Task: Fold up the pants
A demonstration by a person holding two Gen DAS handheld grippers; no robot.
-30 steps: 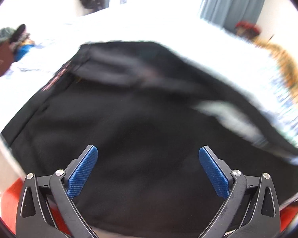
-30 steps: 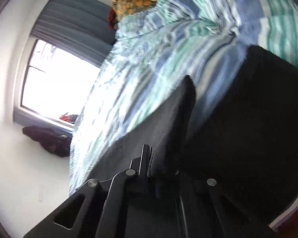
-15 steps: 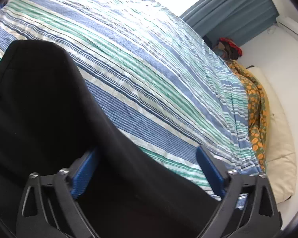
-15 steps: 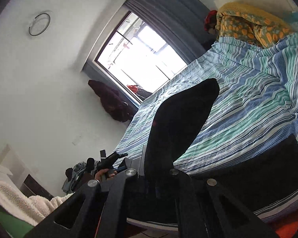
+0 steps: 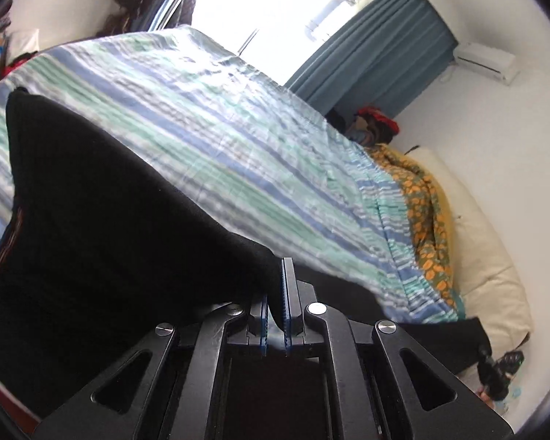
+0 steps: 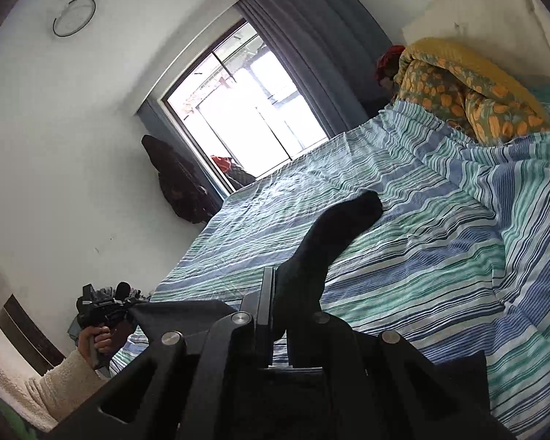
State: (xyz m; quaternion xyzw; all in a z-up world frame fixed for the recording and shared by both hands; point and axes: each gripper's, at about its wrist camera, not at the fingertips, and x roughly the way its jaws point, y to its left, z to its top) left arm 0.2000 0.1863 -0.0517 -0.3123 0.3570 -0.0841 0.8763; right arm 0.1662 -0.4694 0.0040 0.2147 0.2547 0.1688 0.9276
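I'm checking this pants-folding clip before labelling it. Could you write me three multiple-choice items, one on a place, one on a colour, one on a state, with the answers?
1. Where does the orange flowered quilt lie?
A. bunched at the far end of the bed, by the wall
B. hung over the window
C. on the floor under the bed

2. What colour are the pants?
A. red
B. black
C. white

3. How does the left gripper stand?
A. wide open above the cloth
B. shut on a fold of the pants
C. shut on nothing

Answers:
1. A, it sits heaped past the striped bedsheet beside the white wall.
2. B, the cloth is black in both wrist views.
3. B, its jaws have just been closing and the blue pads now pinch black cloth; the right gripper is likewise shut on the pants.
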